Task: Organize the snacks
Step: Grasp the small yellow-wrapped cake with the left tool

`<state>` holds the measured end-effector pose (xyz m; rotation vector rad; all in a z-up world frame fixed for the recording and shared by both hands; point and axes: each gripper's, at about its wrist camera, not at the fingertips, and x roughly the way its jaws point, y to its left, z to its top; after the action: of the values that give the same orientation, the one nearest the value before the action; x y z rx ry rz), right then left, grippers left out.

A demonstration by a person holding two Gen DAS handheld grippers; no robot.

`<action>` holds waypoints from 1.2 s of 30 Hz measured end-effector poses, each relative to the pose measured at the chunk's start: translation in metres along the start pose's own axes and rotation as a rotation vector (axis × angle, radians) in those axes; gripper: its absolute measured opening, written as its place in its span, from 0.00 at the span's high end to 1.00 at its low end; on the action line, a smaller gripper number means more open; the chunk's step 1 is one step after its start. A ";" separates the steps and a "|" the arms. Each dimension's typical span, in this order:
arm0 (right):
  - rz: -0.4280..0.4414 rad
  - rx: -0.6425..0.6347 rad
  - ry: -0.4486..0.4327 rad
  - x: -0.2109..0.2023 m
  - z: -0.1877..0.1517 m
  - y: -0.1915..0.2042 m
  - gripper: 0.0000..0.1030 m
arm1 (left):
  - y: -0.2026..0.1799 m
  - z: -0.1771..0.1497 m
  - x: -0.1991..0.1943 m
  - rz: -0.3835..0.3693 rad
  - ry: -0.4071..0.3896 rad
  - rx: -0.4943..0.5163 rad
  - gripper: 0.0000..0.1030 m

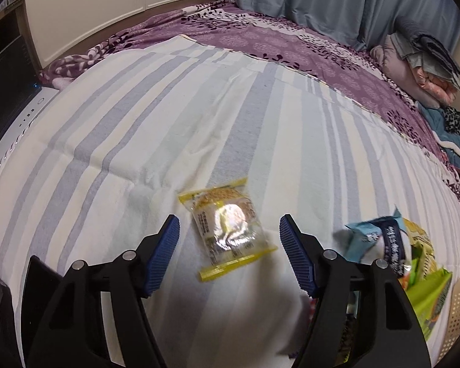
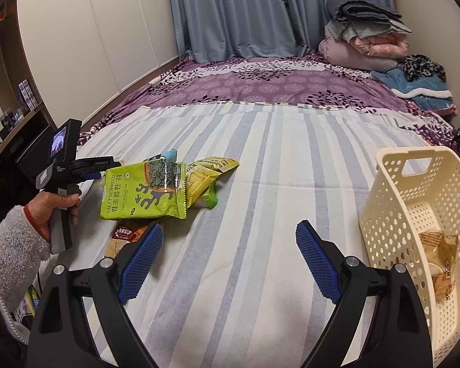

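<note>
A small clear-and-yellow snack packet [image 1: 230, 230] lies on the striped sheet. My left gripper [image 1: 230, 233] is open with its blue pads either side of the packet, just above it. A pile of snacks lies to its right [image 1: 408, 254]. In the right wrist view the pile holds a green seaweed pack [image 2: 144, 194] and yellow packets [image 2: 205, 178]. My right gripper [image 2: 230, 254] is open and empty over the bare sheet between the pile and a cream perforated basket [image 2: 392, 214], which holds a tan snack packet [image 2: 441, 260]. The left hand-held gripper [image 2: 86, 165] shows at the left.
The striped sheet [image 2: 260, 159] covers a bed with a purple floral cover [image 2: 260, 79]. Folded blankets [image 2: 368, 36] are stacked at the far right. Curtains and white wardrobes stand behind. A shelf [image 2: 9, 116] is at the left.
</note>
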<state>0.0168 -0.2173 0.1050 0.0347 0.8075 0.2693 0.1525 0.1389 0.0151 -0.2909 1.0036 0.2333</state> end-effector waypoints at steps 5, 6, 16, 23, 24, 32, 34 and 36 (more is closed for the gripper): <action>0.022 -0.033 0.010 0.012 0.007 0.010 0.15 | 0.001 0.002 0.014 0.035 0.010 0.019 0.43; 0.026 -0.043 0.009 0.014 0.009 0.013 0.15 | 0.001 0.002 0.015 0.036 0.007 0.025 0.43; 0.138 -0.157 0.003 0.048 0.031 0.050 0.15 | 0.009 0.001 0.005 -0.009 0.002 0.041 0.61; 0.295 -0.242 -0.007 0.087 0.069 0.084 0.15 | 0.012 -0.005 -0.018 -0.041 -0.017 0.050 0.61; 0.318 -0.250 0.000 0.095 0.076 0.089 0.15 | 0.012 -0.006 -0.021 -0.044 -0.021 0.052 0.61; 0.437 -0.292 0.142 0.163 0.094 0.106 0.15 | 0.013 -0.009 -0.047 -0.061 -0.047 0.069 0.61; 0.490 -0.273 0.195 0.168 0.088 0.102 0.15 | 0.013 -0.010 -0.052 -0.065 -0.053 0.070 0.61; 0.514 -0.274 0.219 0.164 0.079 0.099 0.15 | 0.013 -0.010 -0.054 -0.071 -0.051 0.068 0.61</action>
<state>0.1592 -0.0753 0.0562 -0.0462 0.9660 0.8800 0.1125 0.1446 0.0544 -0.2566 0.9472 0.1414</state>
